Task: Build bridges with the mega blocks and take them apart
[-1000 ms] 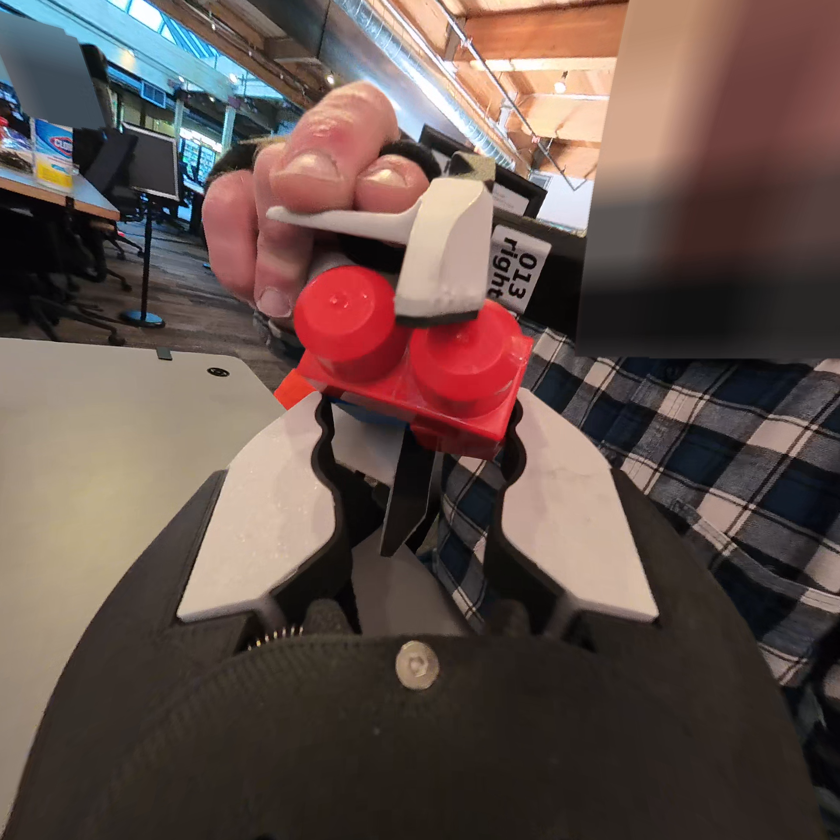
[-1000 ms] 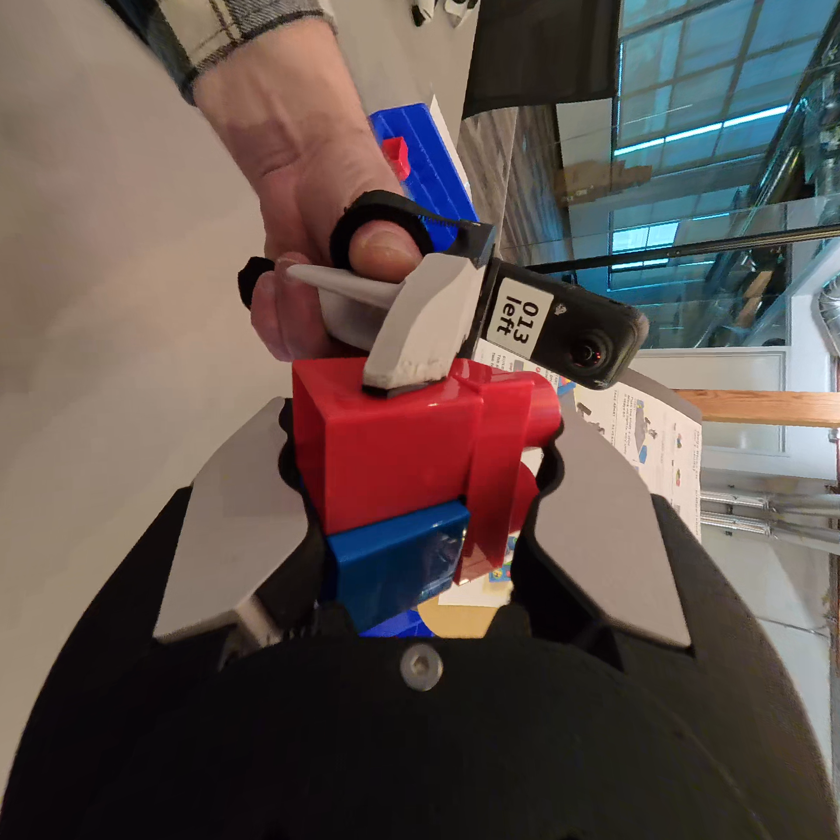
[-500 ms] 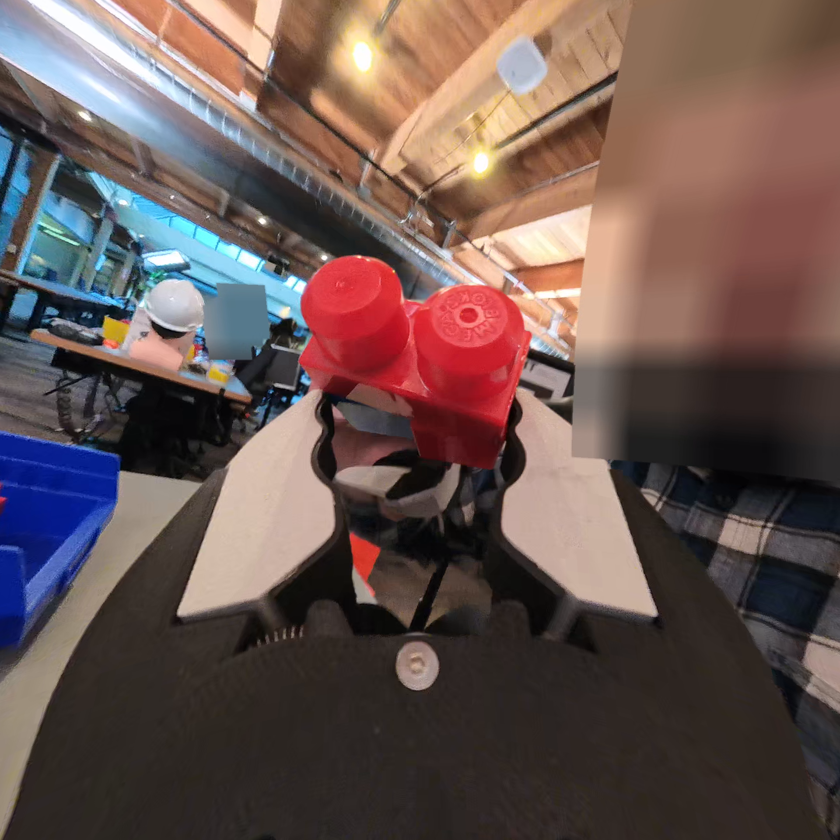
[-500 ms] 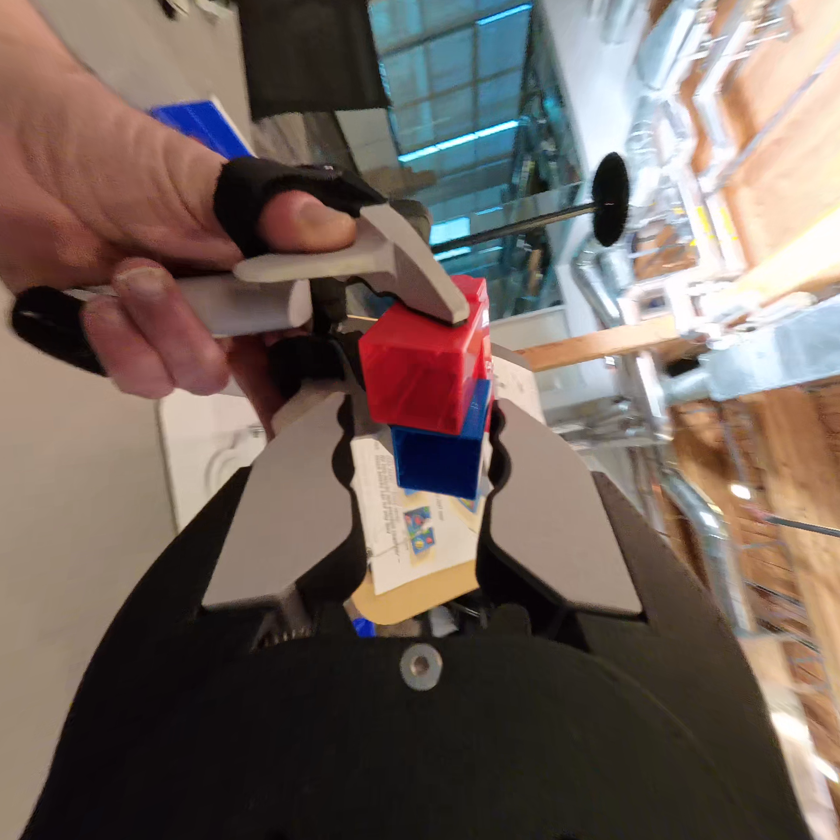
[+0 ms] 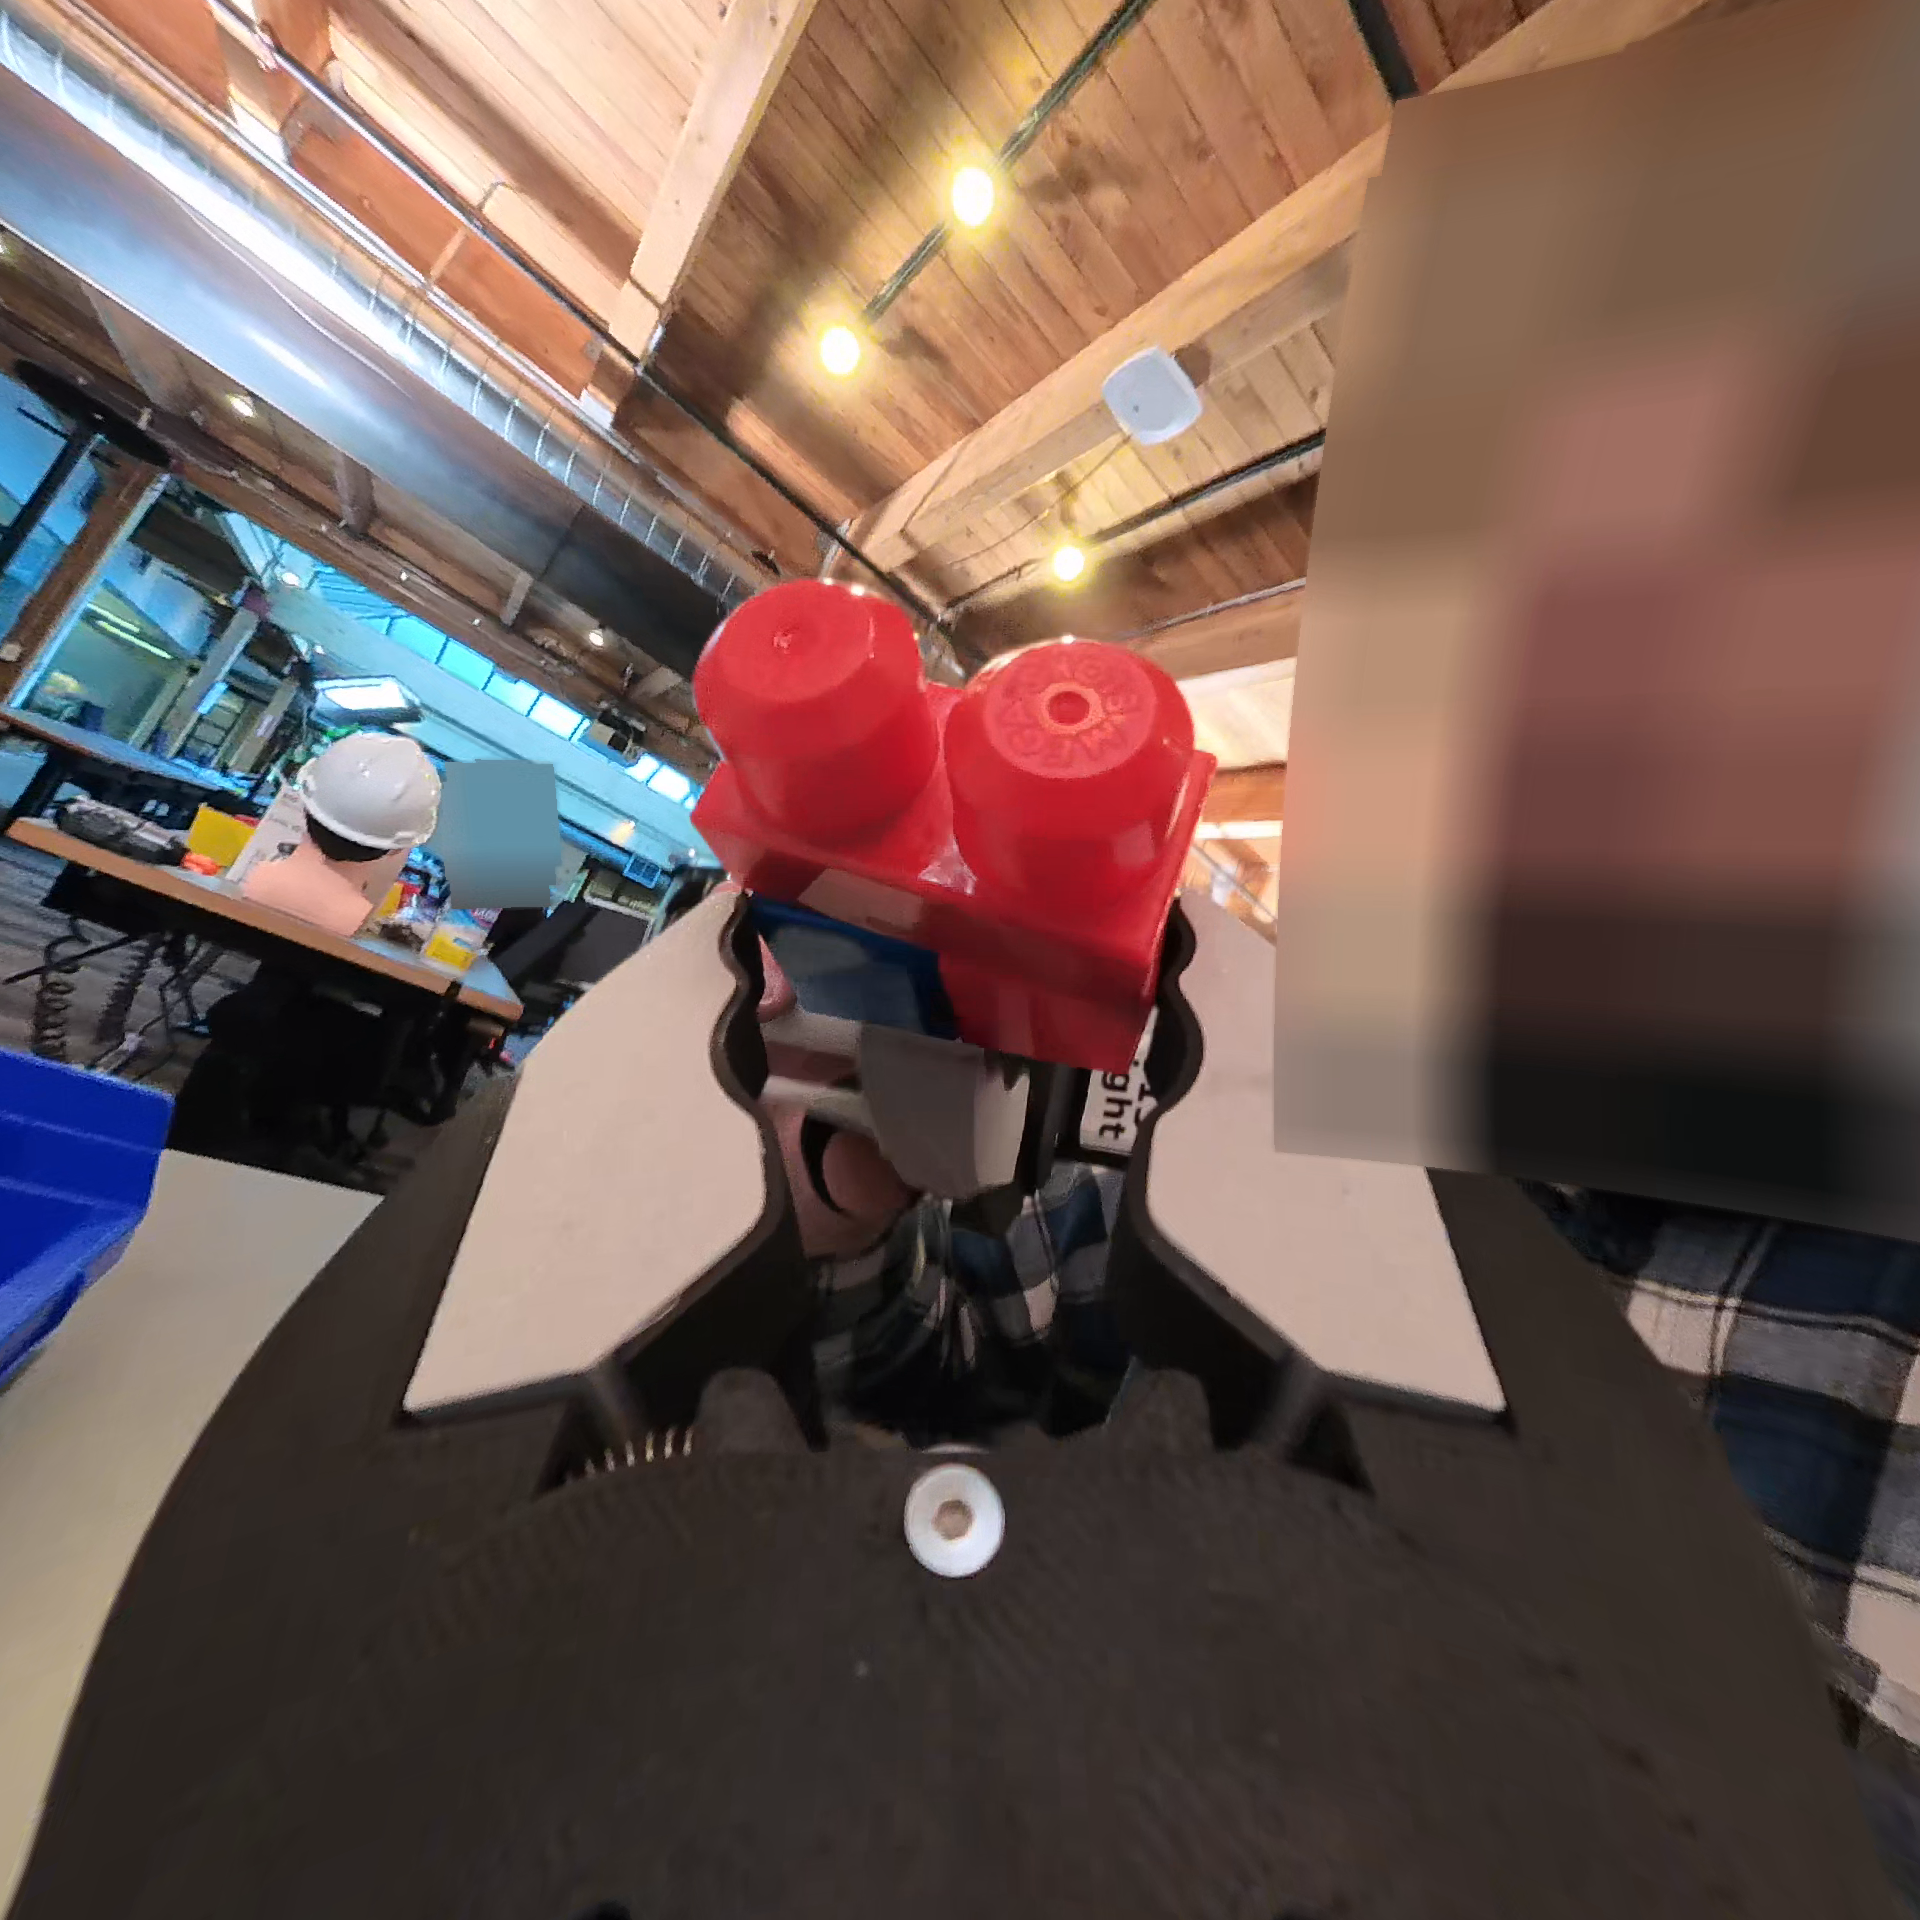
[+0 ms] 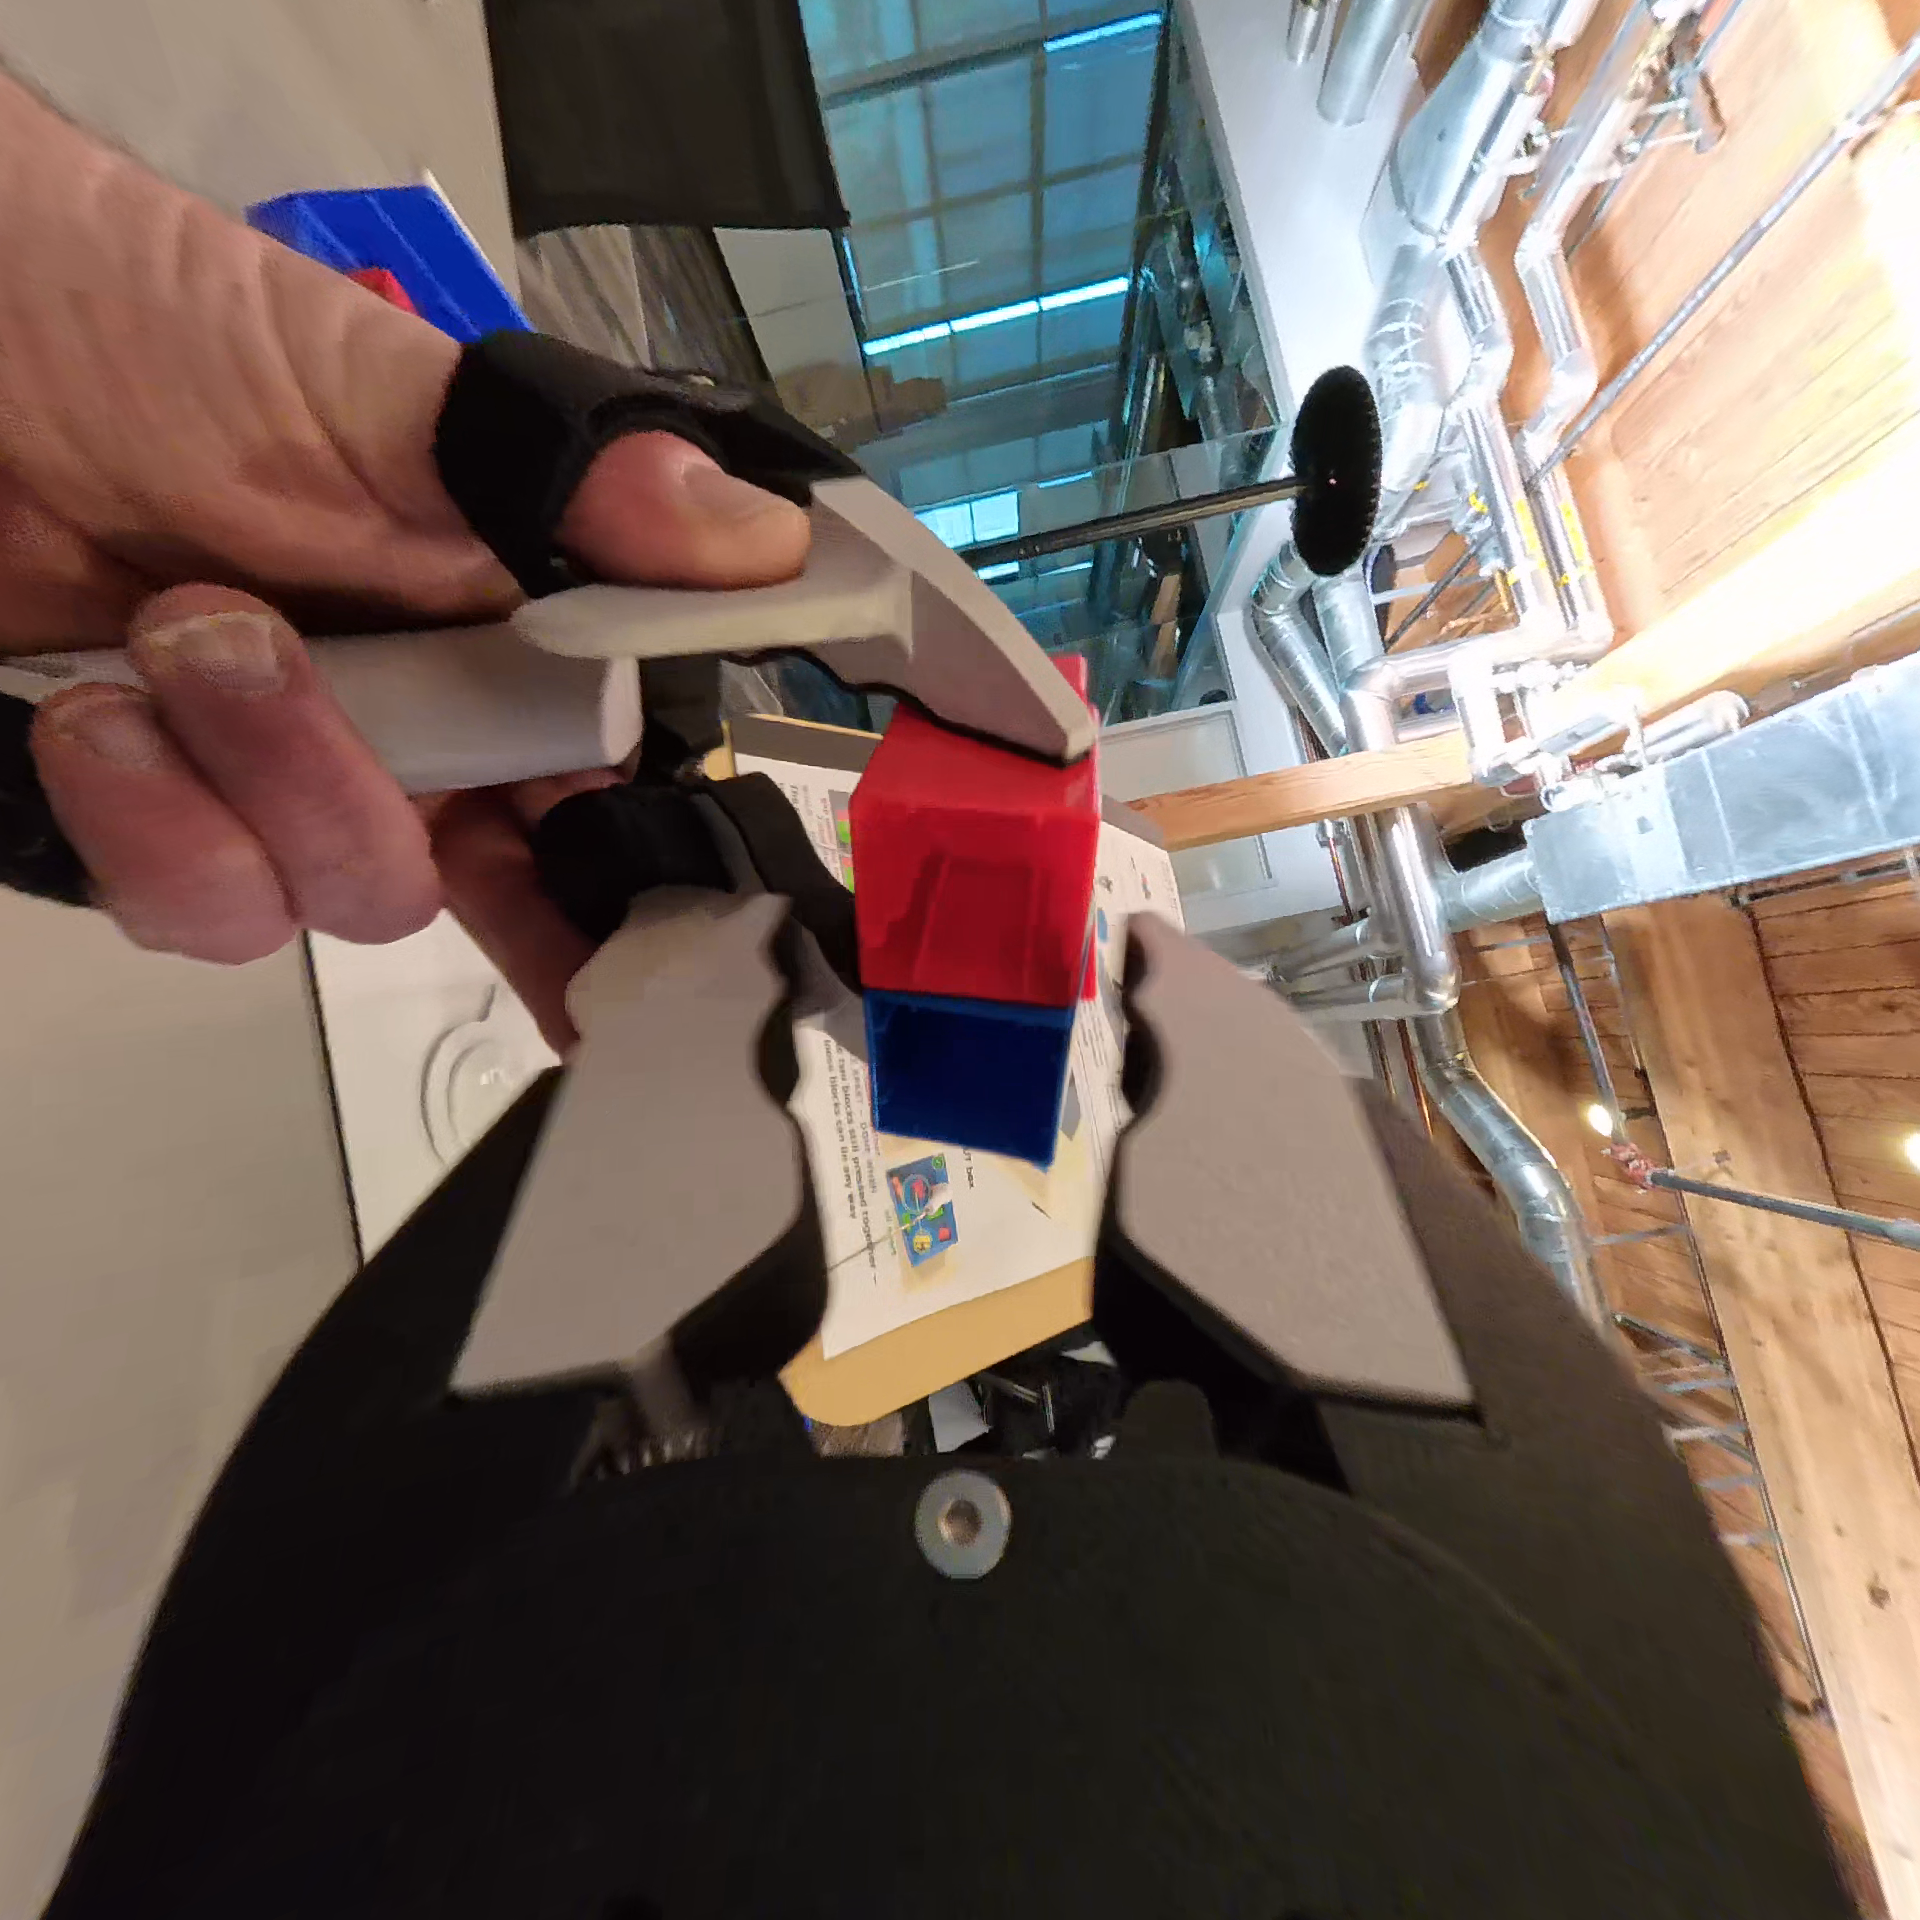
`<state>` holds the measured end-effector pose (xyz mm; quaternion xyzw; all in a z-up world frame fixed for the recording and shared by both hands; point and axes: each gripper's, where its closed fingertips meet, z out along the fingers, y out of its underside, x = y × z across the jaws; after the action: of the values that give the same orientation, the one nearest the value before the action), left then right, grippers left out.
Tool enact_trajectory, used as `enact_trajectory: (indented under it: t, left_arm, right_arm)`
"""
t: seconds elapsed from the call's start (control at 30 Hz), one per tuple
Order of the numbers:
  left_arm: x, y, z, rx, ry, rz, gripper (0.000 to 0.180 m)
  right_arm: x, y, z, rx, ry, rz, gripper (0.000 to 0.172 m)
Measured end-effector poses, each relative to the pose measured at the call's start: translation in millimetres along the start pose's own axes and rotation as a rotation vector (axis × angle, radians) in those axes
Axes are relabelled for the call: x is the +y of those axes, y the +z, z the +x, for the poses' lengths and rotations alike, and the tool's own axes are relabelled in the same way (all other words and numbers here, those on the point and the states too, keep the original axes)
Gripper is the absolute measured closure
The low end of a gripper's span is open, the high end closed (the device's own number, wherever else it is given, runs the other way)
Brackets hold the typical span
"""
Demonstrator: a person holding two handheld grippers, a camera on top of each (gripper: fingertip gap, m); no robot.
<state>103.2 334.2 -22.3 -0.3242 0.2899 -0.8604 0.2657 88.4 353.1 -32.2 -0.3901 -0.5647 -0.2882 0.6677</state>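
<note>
My left gripper [image 5: 951,925] is shut on a red two-stud block [image 5: 935,769], held up in the air with its studs towards the ceiling. A blue block [image 5: 852,971] is stuck under the red one. In the right wrist view the red block [image 6: 977,883] sits on the blue block [image 6: 966,1070], and one of the left gripper's fingers [image 6: 956,644] presses on the red block's top. My right gripper [image 6: 956,956] is open. The blue block stands between its pads with a gap on each side. One of its fingers [image 5: 925,1122] shows below the blocks in the left wrist view.
A blue bin [image 5: 62,1195] stands on the grey table [image 5: 156,1351] at the left; it also shows in the right wrist view [image 6: 384,249]. A printed sheet on a board [image 6: 904,1226] lies behind the blocks. The person's hand [image 6: 208,520] and plaid shirt [image 5: 1766,1351] are close by. My two grippers' fingertips are within a few centimetres of each other.
Both grippers tilted up towards the ceiling with the blocks. The right gripper, earlier shut wide across the red and blue blocks, narrowed and now stands with gaps beside the blue block.
</note>
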Motion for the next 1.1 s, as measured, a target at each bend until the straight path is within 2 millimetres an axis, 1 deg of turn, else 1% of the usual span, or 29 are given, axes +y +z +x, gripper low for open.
enact_trajectory:
  t: [0.03,0.07,0.1,0.13,0.17,0.2,0.23,0.27,0.3,0.33,0.4,0.47,0.53,0.57,0.63,0.73,0.83,0.93,1.07,1.1]
  left_arm:
    - [3,0,0,-0.005,0.011,-0.034,0.109]
    - [4,-1,-1,-0.014,0.019,-0.066,0.109]
    - [5,-2,-2,-0.017,0.015,-0.092,0.109]
    - [8,-3,-1,0.0,0.0,-0.13,0.109]
    - [13,-5,-1,0.011,-0.009,-0.19,0.109]
    - [21,-9,-2,0.013,-0.004,-0.279,0.109]
    - [31,-13,-4,0.013,-0.004,-0.377,0.109]
    - [39,-17,-5,0.021,-0.021,-0.46,0.109]
    - [40,-19,-8,0.001,0.002,-0.499,0.108]
    - [40,-19,-7,0.013,0.003,-0.526,0.109]
    - [47,-23,-4,0.038,-0.012,-0.641,0.109]
    - [53,-25,-1,0.07,-0.017,-0.731,0.109]
    - [53,-23,-1,0.07,-0.006,-0.769,0.109]
    - [51,-22,1,0.085,0.004,-0.78,0.109]
    - [46,-23,0,0.073,0.019,-0.787,0.109]
    - [44,-26,2,0.105,0.039,-0.821,0.109]
    - [37,-24,-1,0.097,0.05,-0.814,0.109]
    - [35,-21,0,0.11,0.06,-0.809,0.109]
    - [38,-20,-5,0.093,0.082,-0.821,0.109]
    - [37,-20,-4,0.097,0.079,-0.809,0.109]
  right_arm:
    - [-3,-1,-3,-0.028,-0.009,0.008,0.097]
    - [-6,-3,-8,-0.081,-0.017,0.019,0.094]
    - [-9,-6,-11,-0.135,-0.026,0.028,0.085]
    - [-10,-9,-16,-0.22,-0.031,0.038,0.084]
    - [-11,-13,-22,-0.333,-0.001,0.05,0.079]
    - [-13,-16,-20,-0.408,0.046,0.074,0.066]
    - [-12,-16,-14,-0.451,0.078,0.084,0.061]
    - [-8,-17,-13,-0.53,0.094,0.062,0.059]
    - [-5,-16,-15,-0.606,0.105,0.038,0.051]
    - [-4,-15,-17,-0.653,0.107,0.042,0.044]
    - [-4,-11,-30,-0.739,0.085,0.02,0.04]
    - [-4,-4,-41,-0.756,0.034,0.018,0.041]
    - [-6,0,-50,-0.763,0.005,0.017,0.053]
    - [-6,2,-51,-0.743,-0.005,0.017,0.053]
    - [-3,8,-47,-0.688,0.003,-0.013,0.056]
    - [-7,9,-46,-0.648,0.014,0.015,0.061]
    - [-3,12,-39,-0.594,0.013,0.007,0.067]
    - [-3,12,-36,-0.576,-0.008,0.005,0.069]
    - [2,11,-37,-0.581,-0.03,-0.015,0.07]
    - [2,12,-34,-0.56,-0.023,-0.01,0.07]
